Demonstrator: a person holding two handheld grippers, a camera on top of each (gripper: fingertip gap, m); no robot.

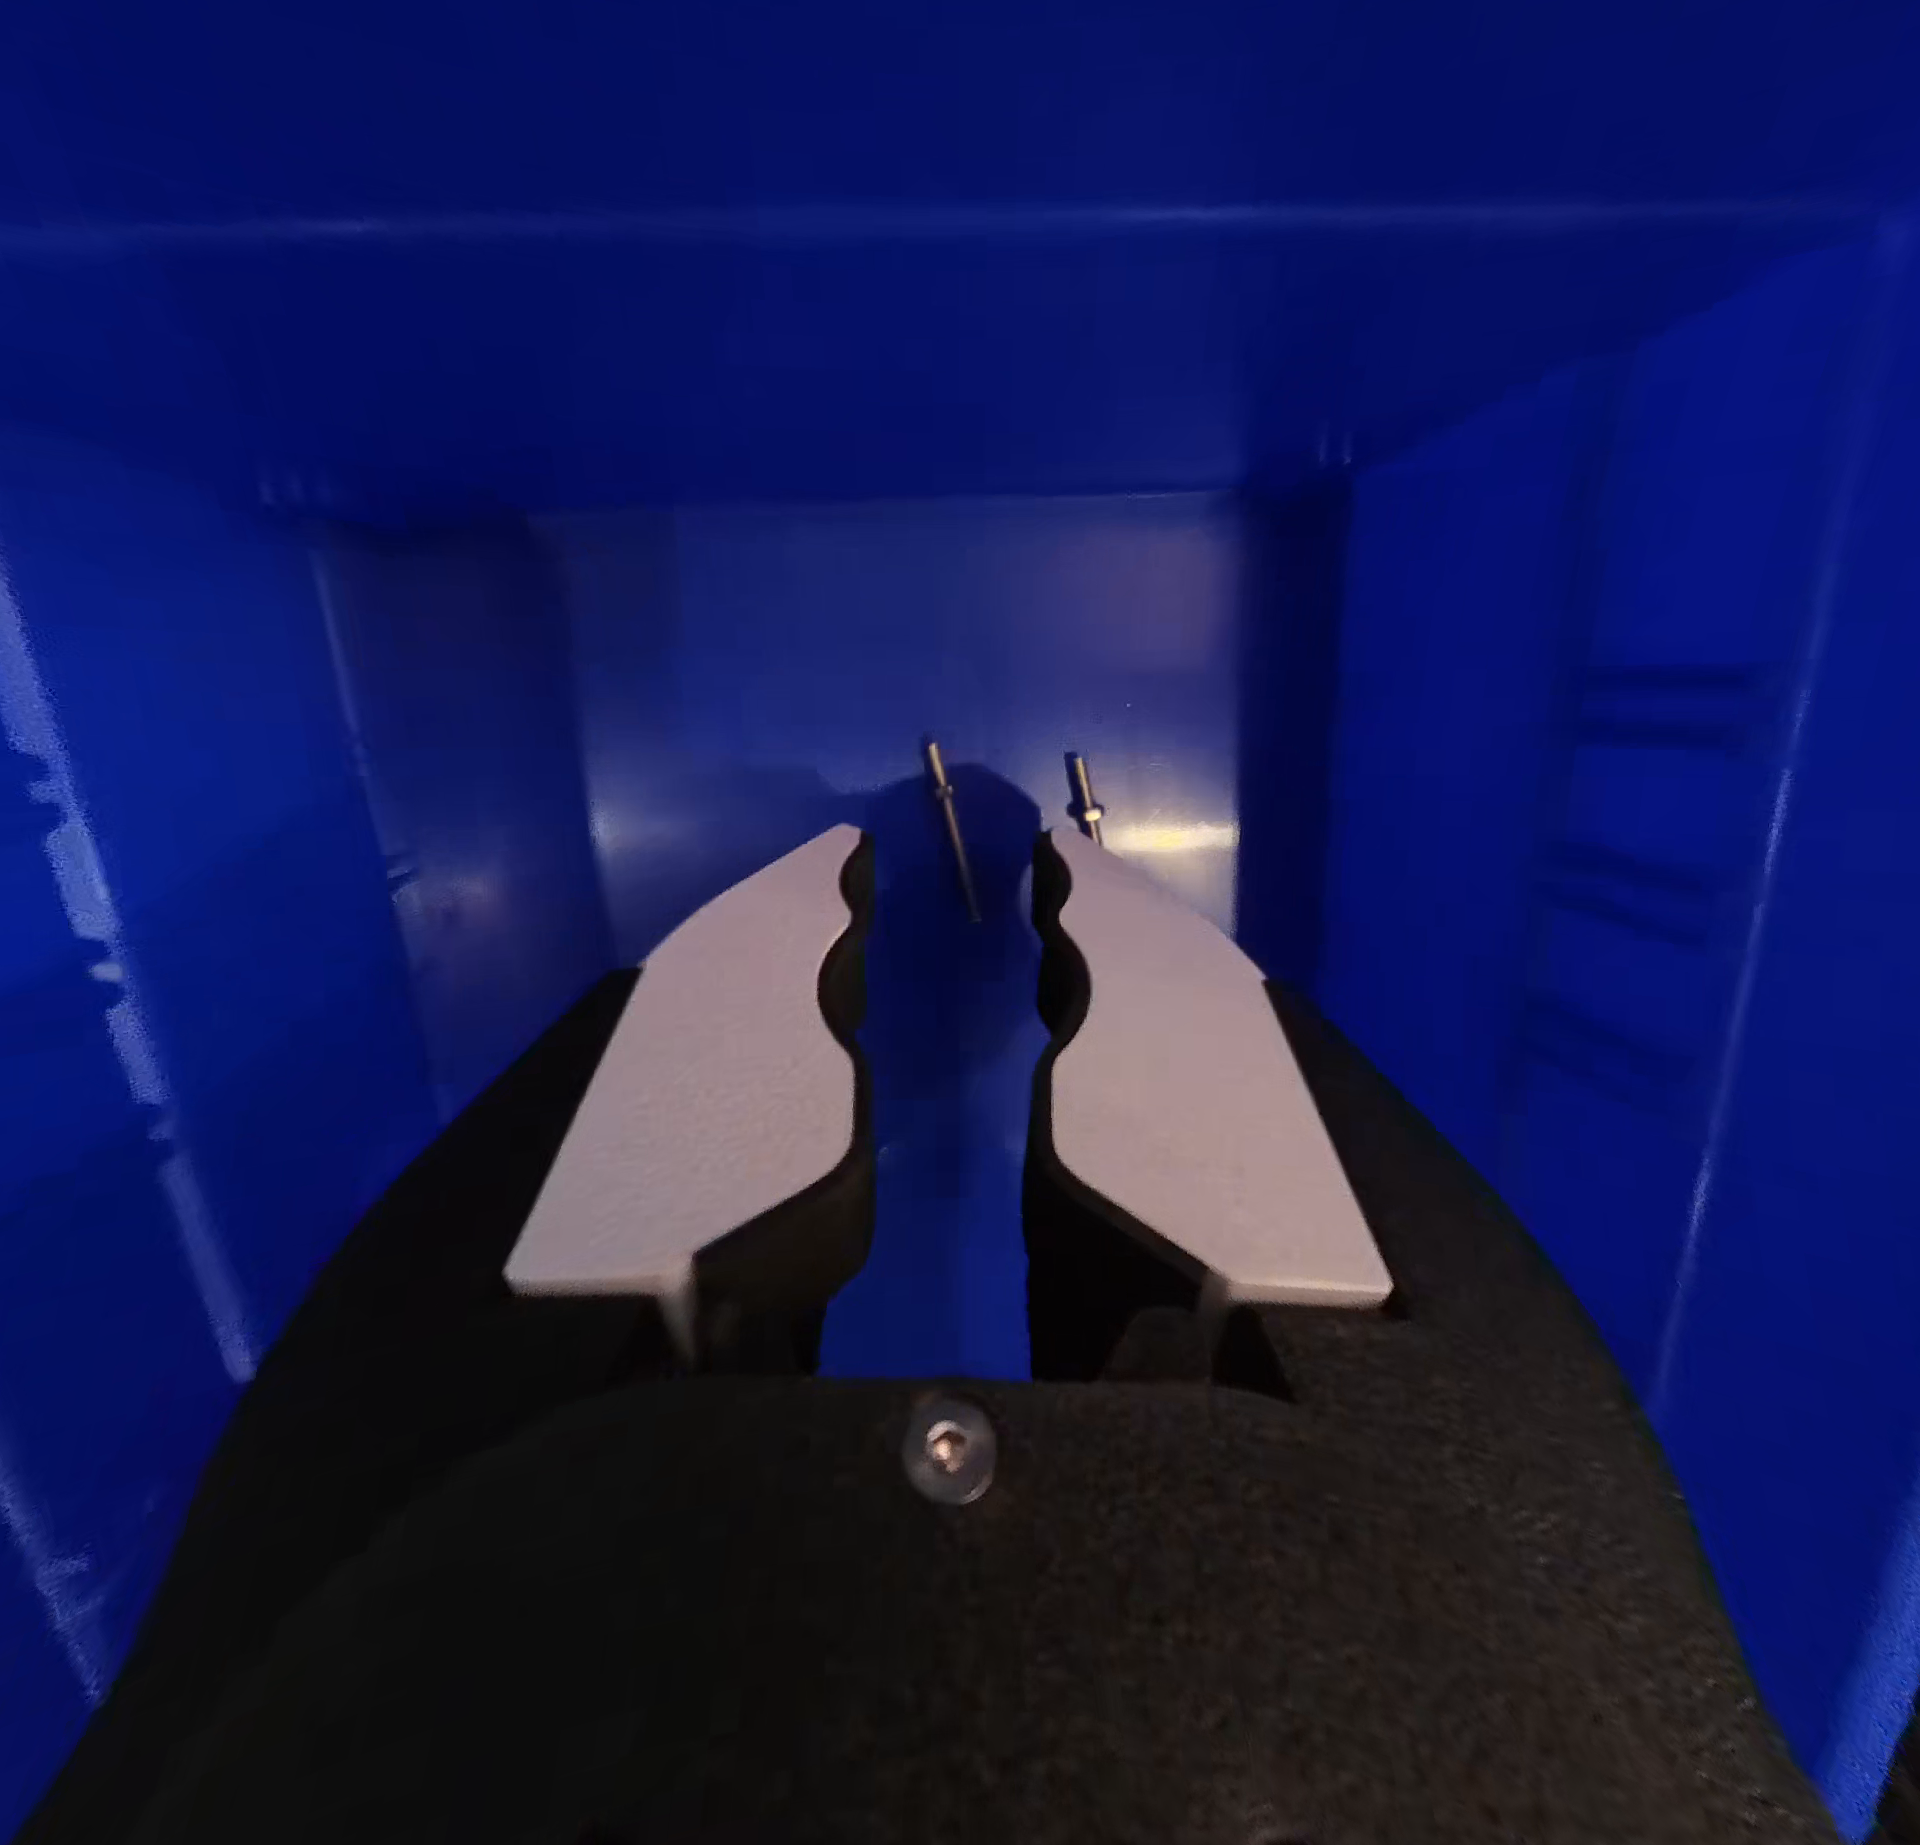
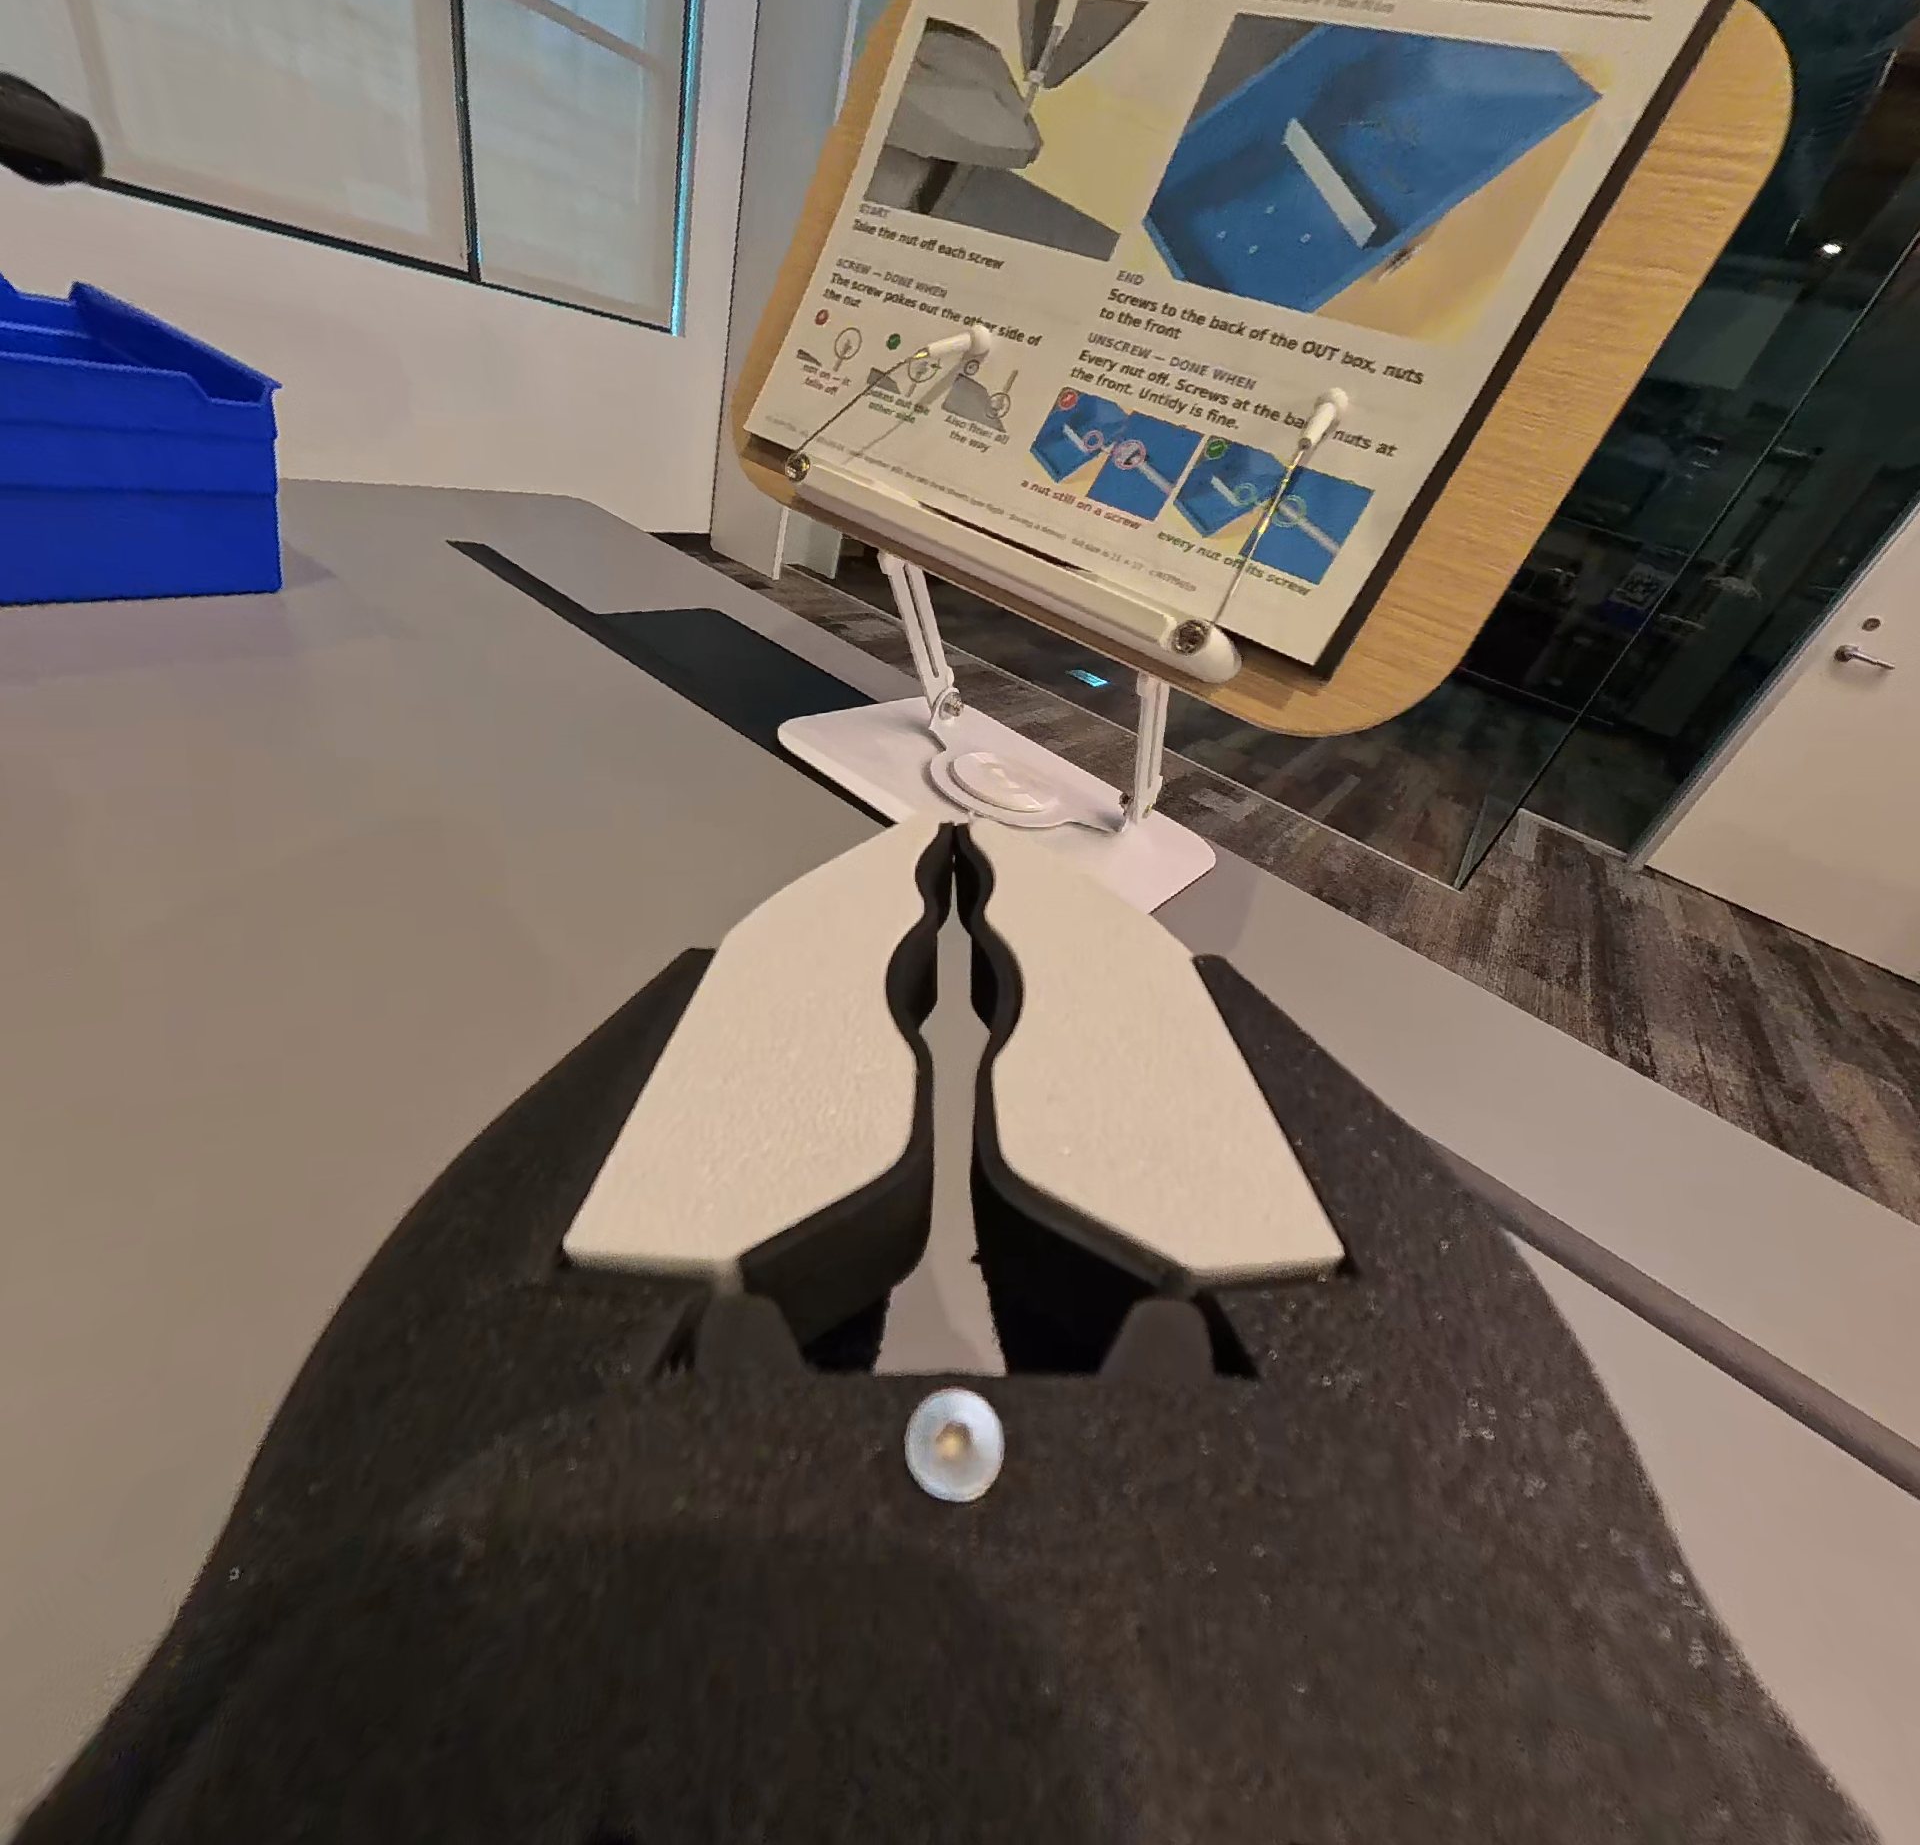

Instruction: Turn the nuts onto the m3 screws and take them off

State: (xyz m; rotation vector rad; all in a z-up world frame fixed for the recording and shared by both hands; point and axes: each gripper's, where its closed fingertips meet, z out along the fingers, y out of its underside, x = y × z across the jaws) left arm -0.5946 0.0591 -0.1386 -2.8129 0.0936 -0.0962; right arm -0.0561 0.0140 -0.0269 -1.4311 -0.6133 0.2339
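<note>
Screws: two thin M3 screws lie on the floor of a blue bin, each with a nut threaded on its shaft. The first screw lies just beyond the gap of the left gripper, whose jaws stand partly apart and hold nothing. Its nut sits near the far end. The second screw lies to the right; its near end is hidden behind the right fingertip, and its nut is small and hard to resolve.

The right gripper hovers over a grey table, jaws almost closed and empty. Beyond it stands a white stand carrying a printed instruction sheet, cut off at the top. Stacked blue bins sit at the left edge.
</note>
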